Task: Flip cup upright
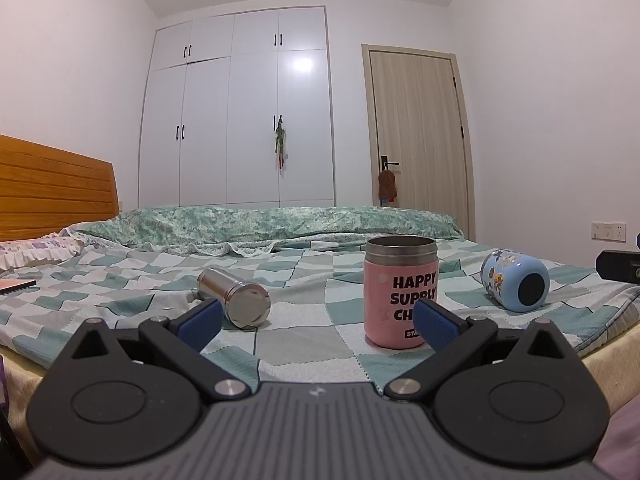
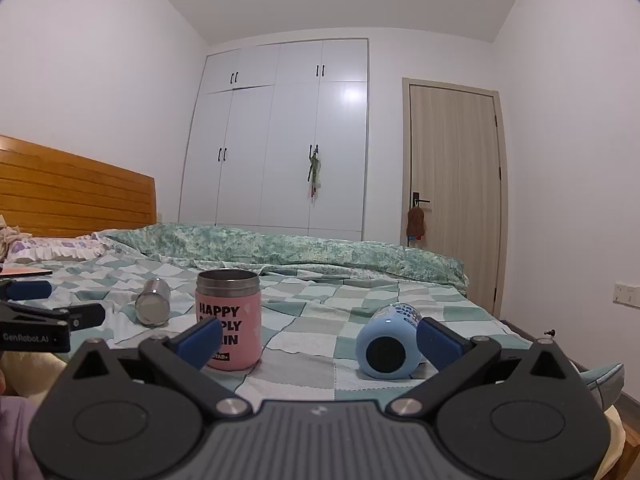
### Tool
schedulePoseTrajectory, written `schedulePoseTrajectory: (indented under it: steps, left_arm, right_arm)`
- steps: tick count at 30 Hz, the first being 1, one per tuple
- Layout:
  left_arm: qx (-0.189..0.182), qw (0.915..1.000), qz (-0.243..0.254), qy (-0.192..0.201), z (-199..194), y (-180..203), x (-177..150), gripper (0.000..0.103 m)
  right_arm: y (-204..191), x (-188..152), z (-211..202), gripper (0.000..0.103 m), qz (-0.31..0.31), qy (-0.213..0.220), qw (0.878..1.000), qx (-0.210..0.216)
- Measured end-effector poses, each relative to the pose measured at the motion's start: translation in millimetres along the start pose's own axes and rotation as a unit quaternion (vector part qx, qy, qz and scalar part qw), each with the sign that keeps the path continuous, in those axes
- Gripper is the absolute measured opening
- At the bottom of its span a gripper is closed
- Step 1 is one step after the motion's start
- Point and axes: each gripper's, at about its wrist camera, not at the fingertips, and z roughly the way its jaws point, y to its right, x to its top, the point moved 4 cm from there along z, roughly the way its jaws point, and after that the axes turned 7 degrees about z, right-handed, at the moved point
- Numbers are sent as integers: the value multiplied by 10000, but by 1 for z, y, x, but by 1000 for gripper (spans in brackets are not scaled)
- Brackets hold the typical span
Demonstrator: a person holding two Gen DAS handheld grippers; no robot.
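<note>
While both grippers, left [image 1: 316,322] and right [image 2: 320,338], hovered with fingers spread, nothing was held. Pink cup [image 1: 400,292] stood upright on the bed [image 1: 304,344]; steel cup [image 1: 236,298] and blue cup [image 2: 390,342] lay sideways.

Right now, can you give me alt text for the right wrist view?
Open right tongs hover low over a checked bedspread. A blue cup lies on its side by the right finger, a pink cup stands upright to the left, and a steel cup lies beyond it.
</note>
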Motion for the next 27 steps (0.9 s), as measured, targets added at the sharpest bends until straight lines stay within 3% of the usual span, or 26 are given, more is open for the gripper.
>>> schedulePoseTrajectory:
  steps: [27]
  left_arm:
    - [-17,10000,4,46,-2,1,1,103]
  right_arm:
    - [0,-1,1,103,-30,-8,10000,1]
